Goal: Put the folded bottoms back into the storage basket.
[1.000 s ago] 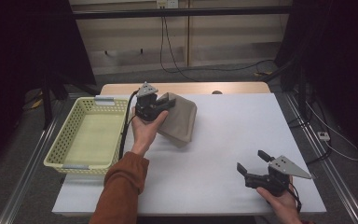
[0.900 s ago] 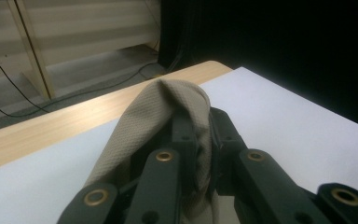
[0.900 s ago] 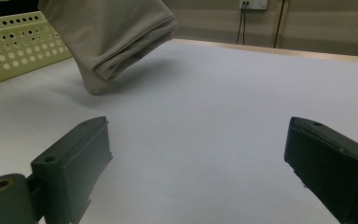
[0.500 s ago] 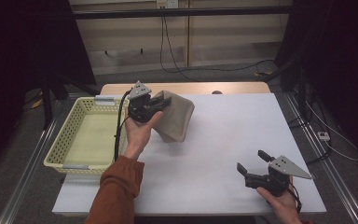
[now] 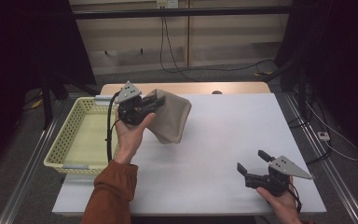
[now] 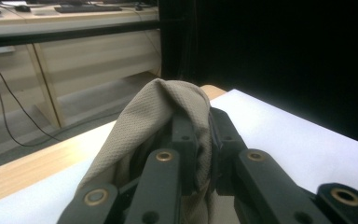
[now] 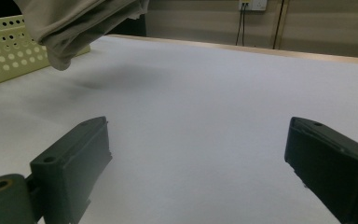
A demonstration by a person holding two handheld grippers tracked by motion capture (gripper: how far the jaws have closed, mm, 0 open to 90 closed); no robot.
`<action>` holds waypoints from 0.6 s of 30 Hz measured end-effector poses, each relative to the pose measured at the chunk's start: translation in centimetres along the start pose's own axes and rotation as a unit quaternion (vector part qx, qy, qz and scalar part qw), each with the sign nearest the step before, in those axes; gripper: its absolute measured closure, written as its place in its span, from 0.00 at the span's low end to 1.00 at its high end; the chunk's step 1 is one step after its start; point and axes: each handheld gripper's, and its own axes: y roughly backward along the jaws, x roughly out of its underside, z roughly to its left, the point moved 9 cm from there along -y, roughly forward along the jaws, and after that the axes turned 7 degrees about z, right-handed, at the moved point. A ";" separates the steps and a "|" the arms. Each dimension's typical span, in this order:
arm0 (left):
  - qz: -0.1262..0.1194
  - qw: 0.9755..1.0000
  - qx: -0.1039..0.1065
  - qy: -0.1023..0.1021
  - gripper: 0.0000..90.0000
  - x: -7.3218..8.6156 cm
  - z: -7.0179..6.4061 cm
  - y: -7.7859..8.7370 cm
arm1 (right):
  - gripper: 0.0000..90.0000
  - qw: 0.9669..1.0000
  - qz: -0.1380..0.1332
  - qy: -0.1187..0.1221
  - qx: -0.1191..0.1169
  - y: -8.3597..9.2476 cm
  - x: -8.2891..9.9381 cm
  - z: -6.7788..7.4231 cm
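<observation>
One beige cloth [image 5: 171, 116] hangs clamped in the left gripper [image 5: 154, 103] beside the yellow basket [image 5: 74, 140], not yet inside it, while the right gripper [image 5: 251, 164] rests wide open on the table [image 5: 214, 154].

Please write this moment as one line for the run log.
left gripper: shut on cloth, lifted off table | right gripper: open, low over table | basket: left of cloth

This is looking like a lab or recording workspace rather than a home. A plain white desk [image 5: 223, 154] is standing on a grey floor between metal rails [image 5: 25, 177], with dark curtains [image 5: 28, 46] hanging on both sides. Black cables [image 5: 168, 51] are running down from a wall socket [image 5: 167, 3] along pale panelled walls. In the left gripper view, a keyboard [image 6: 87, 8] is sitting on a long workbench [image 6: 70, 21] behind.
</observation>
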 end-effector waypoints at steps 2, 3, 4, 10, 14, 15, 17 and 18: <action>-0.006 1.000 -0.002 -0.001 0.92 -0.1 0.1 0.4 | 0.07 1.000 0.000 0.000 0.000 0.0 0.0 0.0; -0.008 1.000 -0.004 -0.004 0.92 -0.1 0.1 0.6 | 0.07 1.000 0.000 -0.001 0.000 0.0 0.0 0.0; -0.007 1.000 -0.006 -0.004 0.92 -0.1 0.2 0.8 | 0.07 1.000 -0.001 -0.002 -0.001 0.0 0.0 0.0; -0.014 1.000 -0.011 -0.005 0.92 -0.2 0.5 1.9 | 0.07 1.000 -0.001 -0.004 -0.001 0.0 0.0 0.1; -0.018 1.000 -0.017 -0.007 0.92 -0.5 0.7 2.6 | 0.07 1.000 -0.001 -0.004 -0.001 0.0 0.0 0.1; -0.019 1.000 -0.019 -0.009 0.92 -0.6 0.8 2.9 | 0.07 1.000 -0.001 -0.005 -0.001 0.0 0.0 0.1; -0.024 0.999 -0.021 -0.008 0.92 -0.8 0.7 3.4 | 0.07 1.000 0.000 -0.003 -0.001 0.0 0.0 0.1; -0.026 0.999 -0.022 -0.009 0.92 -0.8 0.7 3.6 | 0.07 1.000 0.000 -0.002 -0.001 0.0 0.0 0.1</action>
